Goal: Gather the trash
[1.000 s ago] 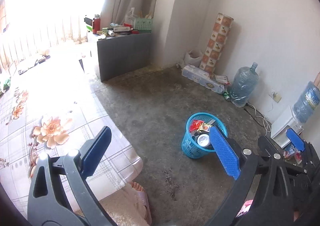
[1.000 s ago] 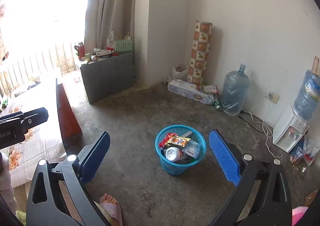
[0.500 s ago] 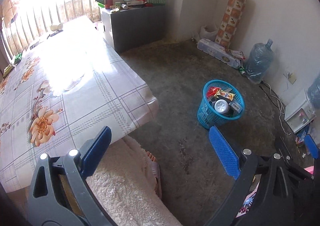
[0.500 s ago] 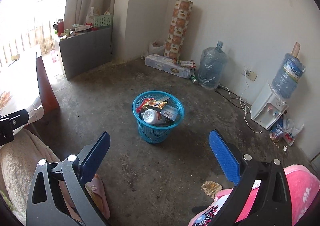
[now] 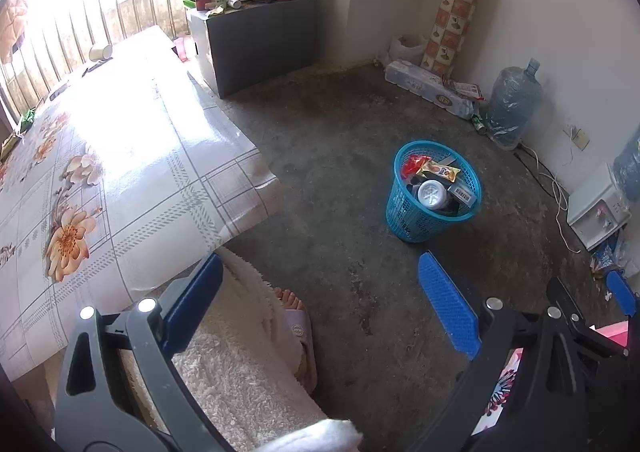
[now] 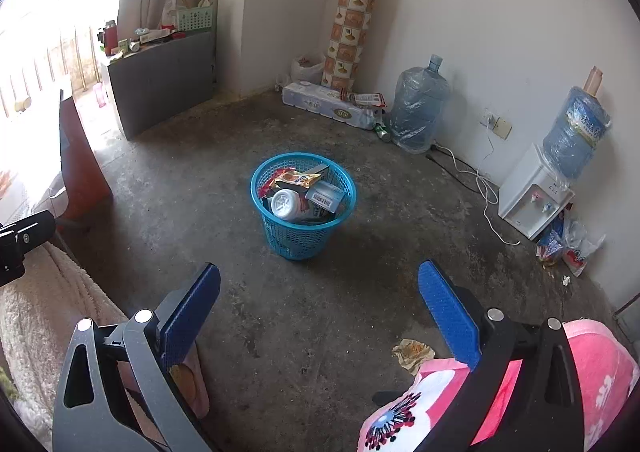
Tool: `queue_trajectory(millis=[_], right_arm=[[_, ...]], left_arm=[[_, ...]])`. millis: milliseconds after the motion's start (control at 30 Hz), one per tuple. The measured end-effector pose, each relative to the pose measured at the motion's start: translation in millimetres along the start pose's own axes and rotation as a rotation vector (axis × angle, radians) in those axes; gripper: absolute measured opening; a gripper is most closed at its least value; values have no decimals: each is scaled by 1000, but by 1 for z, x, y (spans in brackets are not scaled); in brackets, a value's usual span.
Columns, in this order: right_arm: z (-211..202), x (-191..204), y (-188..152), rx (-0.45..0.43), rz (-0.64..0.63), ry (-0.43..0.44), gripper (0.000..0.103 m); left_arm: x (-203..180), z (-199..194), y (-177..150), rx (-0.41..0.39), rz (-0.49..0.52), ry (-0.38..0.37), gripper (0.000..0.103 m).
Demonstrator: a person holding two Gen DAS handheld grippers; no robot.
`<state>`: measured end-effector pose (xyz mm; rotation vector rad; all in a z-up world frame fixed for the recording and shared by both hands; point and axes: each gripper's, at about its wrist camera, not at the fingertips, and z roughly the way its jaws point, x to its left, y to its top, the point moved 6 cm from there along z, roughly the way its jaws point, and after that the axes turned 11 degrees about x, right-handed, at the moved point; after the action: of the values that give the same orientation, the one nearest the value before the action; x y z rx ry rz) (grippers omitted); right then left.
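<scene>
A blue plastic basket stands on the concrete floor, holding wrappers, a white bottle and small boxes. It also shows in the right wrist view. My left gripper is open and empty, well short of the basket, beside the table corner. My right gripper is open and empty, above the floor in front of the basket. A crumpled scrap of paper lies on the floor near my right finger.
A table with a flowered cloth fills the left. A grey cabinet, a patterned roll, water jugs and a dispenser with cables line the walls. A foot in a slipper and pink fabric are close by.
Both grippers have pulled back and up from the basket, which now sits farther off. The table and the fleece below have come into the left view. Both grippers stay open.
</scene>
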<state>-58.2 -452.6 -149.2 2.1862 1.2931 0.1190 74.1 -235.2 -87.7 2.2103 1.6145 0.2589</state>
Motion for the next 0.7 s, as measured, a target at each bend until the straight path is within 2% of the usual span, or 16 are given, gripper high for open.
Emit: queue_trajectory(millis=[167, 300, 700], right_arm=[[4, -4, -3, 14, 10, 2, 96], [7, -6, -5, 22, 17, -2, 96], [10, -6, -5, 34, 20, 5, 96]], left_arm=[[-10, 3, 3, 24, 50, -30, 94], [-17, 2, 6, 10, 95, -21, 94], [-22, 6, 6, 26, 125, -22, 94]])
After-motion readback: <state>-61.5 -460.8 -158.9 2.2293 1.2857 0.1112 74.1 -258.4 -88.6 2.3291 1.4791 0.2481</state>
